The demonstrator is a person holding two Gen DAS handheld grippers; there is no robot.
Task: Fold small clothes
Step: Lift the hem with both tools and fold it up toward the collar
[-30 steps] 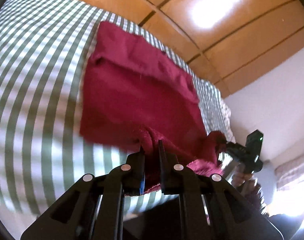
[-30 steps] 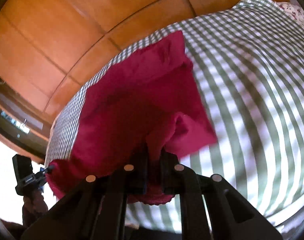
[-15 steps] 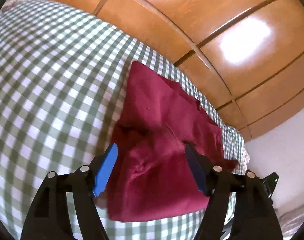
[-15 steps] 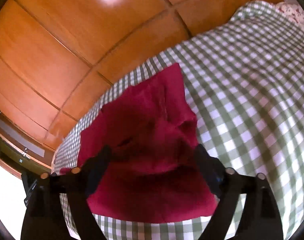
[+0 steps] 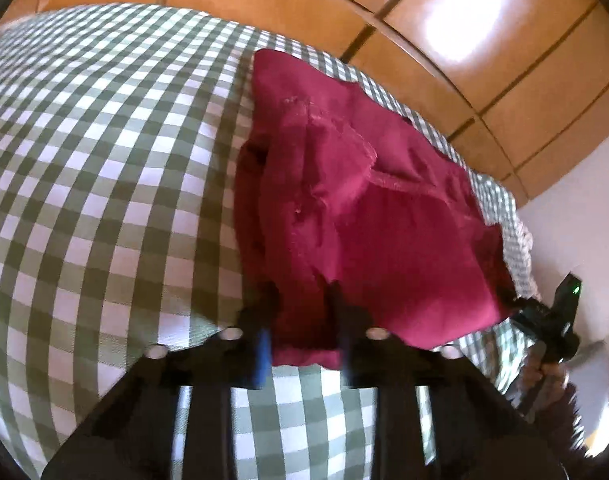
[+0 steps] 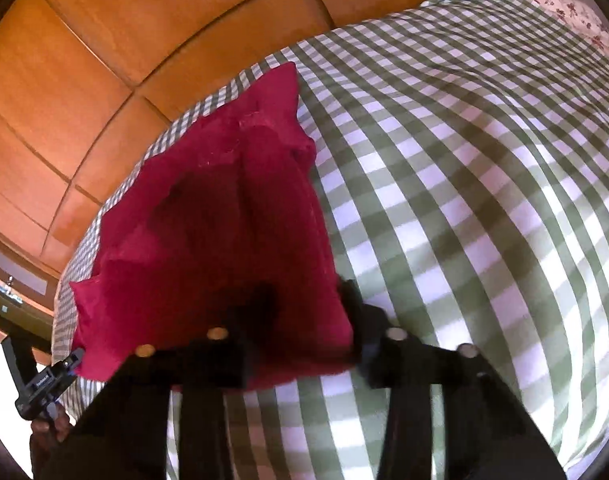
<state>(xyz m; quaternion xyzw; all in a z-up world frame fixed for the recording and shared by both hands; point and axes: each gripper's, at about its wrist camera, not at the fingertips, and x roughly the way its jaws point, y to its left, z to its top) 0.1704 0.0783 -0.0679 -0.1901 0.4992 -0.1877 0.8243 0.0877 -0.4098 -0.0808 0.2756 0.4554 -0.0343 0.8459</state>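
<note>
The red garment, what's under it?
The red garment lies on the green checked bedcover, which shows all around it. Whatever sits directly beneath the cloth is covered.

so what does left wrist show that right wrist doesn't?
Left wrist only: a white wall at right and the stitched hem of the garment's top layer. Right wrist only: a floral fabric at the bed's far corner. Both: the red garment on the green checked cover, wooden panelling, and the opposite gripper at the frame edge.
</note>
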